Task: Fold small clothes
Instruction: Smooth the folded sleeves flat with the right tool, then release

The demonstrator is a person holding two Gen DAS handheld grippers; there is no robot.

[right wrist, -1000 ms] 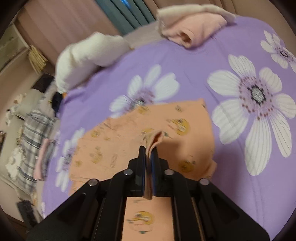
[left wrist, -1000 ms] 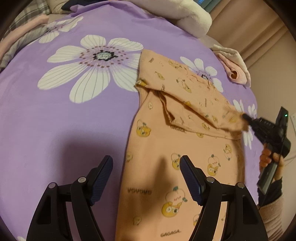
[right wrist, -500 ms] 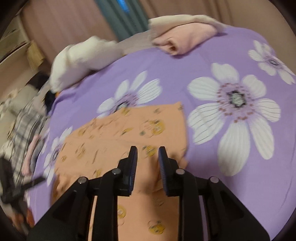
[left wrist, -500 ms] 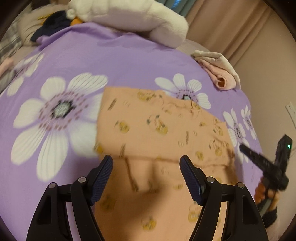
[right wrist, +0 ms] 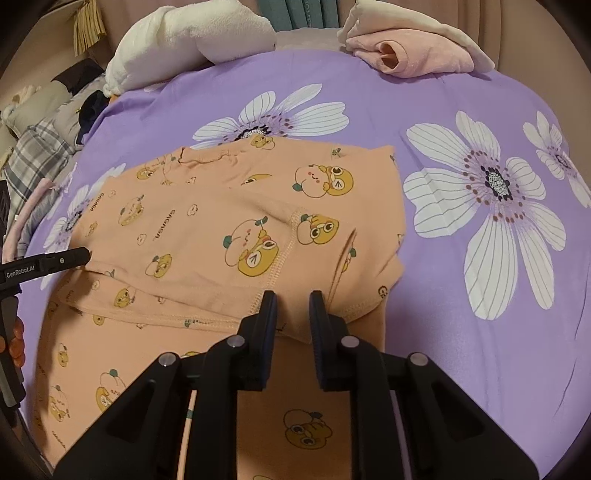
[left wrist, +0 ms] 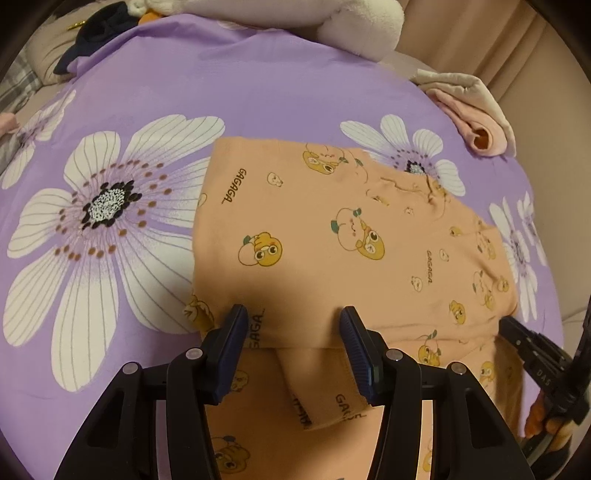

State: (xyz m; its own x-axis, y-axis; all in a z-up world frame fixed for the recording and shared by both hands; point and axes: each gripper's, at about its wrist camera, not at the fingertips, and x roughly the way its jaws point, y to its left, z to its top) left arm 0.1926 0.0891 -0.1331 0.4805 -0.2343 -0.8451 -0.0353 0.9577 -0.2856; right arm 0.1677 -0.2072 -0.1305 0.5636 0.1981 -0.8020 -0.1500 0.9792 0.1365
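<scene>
An orange child's garment [left wrist: 332, 240] printed with cartoon animals lies on the purple bedsheet [left wrist: 258, 92], its upper part folded over the lower part. My left gripper [left wrist: 293, 317] hovers over the folded edge; its jaws are closing, with cloth lying beneath the gap and neither pad pressing on it. In the right wrist view the same garment [right wrist: 221, 221] spreads ahead of my right gripper [right wrist: 293, 299], whose jaws are closing with a narrow gap and nothing pinched. The right gripper [left wrist: 508, 326] also shows at the garment's right edge, the left gripper [right wrist: 79, 255] at its left edge.
A white plush pillow [right wrist: 184, 37] and a rolled pink and cream bundle of clothes [right wrist: 413, 55] lie at the far edge of the bed. Plaid fabric [right wrist: 37, 147] and a dark item [left wrist: 96, 33] sit off to the left.
The right gripper let go of the pinched fold and the cloth now lies flat, folded over. The left gripper moved across onto the folded edge and its jaws narrowed.
</scene>
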